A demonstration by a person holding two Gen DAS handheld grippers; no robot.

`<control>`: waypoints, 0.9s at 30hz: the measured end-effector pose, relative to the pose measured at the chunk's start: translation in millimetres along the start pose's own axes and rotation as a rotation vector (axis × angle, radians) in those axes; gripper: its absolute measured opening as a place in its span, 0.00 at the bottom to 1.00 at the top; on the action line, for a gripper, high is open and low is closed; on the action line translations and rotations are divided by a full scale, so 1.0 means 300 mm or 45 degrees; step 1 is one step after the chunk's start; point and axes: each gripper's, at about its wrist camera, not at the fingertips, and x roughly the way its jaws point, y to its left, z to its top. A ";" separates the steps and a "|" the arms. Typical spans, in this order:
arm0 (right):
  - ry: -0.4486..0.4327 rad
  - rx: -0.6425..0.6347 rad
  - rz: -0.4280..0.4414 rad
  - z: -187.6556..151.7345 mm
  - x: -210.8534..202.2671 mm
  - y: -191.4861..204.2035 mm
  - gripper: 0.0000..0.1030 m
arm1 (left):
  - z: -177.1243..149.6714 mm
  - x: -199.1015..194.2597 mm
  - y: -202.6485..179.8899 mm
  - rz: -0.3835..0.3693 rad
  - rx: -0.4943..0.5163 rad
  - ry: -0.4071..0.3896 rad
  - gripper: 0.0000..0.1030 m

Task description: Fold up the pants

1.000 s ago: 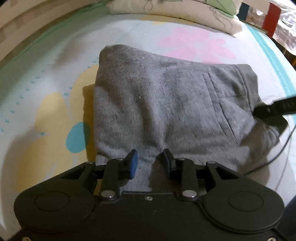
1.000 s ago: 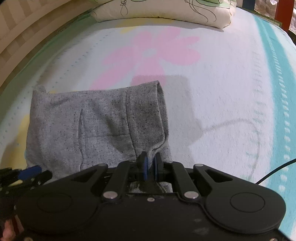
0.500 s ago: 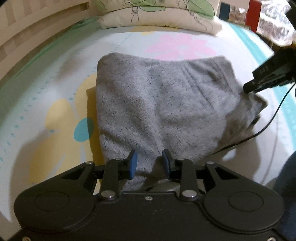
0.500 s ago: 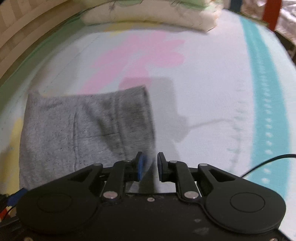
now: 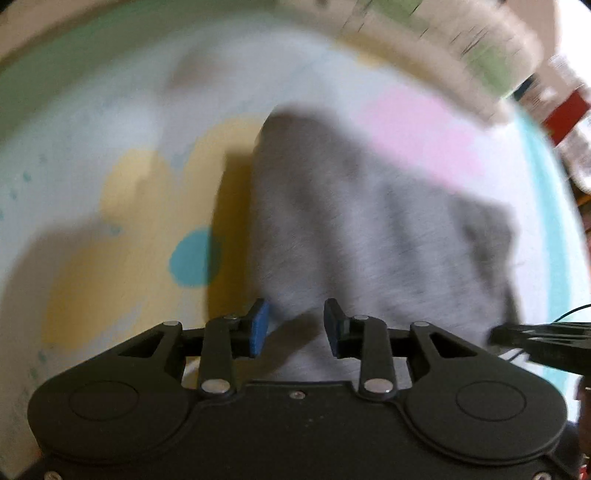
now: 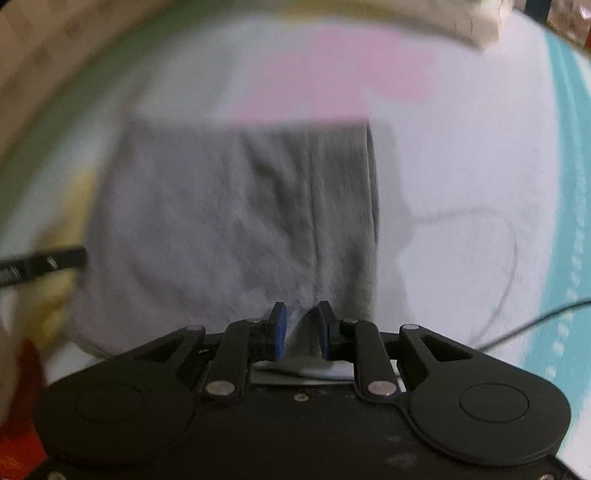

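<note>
The grey pants point(image 5: 369, 229) lie folded into a thick rectangle on the flowered bedsheet point(image 5: 110, 206); they also show in the right wrist view point(image 6: 229, 221). Both views are motion-blurred. My left gripper point(image 5: 295, 328) is open over the near edge of the pants, with nothing between its blue pads. My right gripper point(image 6: 300, 330) is open a little, at the near right corner of the pants; the cloth lies just beyond its pads. The right gripper's fingers point(image 5: 535, 338) show at the lower right of the left view.
Pillows point(image 5: 443, 40) lie at the head of the bed, and also show in the right wrist view point(image 6: 443, 18). A wooden bed frame point(image 6: 44, 66) runs along the left. A thin black cable point(image 6: 535, 317) crosses the sheet at right. A red object point(image 5: 565, 114) stands beyond the far right edge.
My right gripper has let go of the pants' corner and opened. Both grippers have swung quickly, so the views are blurred. The pants stay folded on the bed.
</note>
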 end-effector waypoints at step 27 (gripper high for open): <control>-0.361 0.014 0.109 0.129 -0.020 -0.109 0.33 | 0.174 0.050 -0.057 0.047 0.134 -0.193 0.60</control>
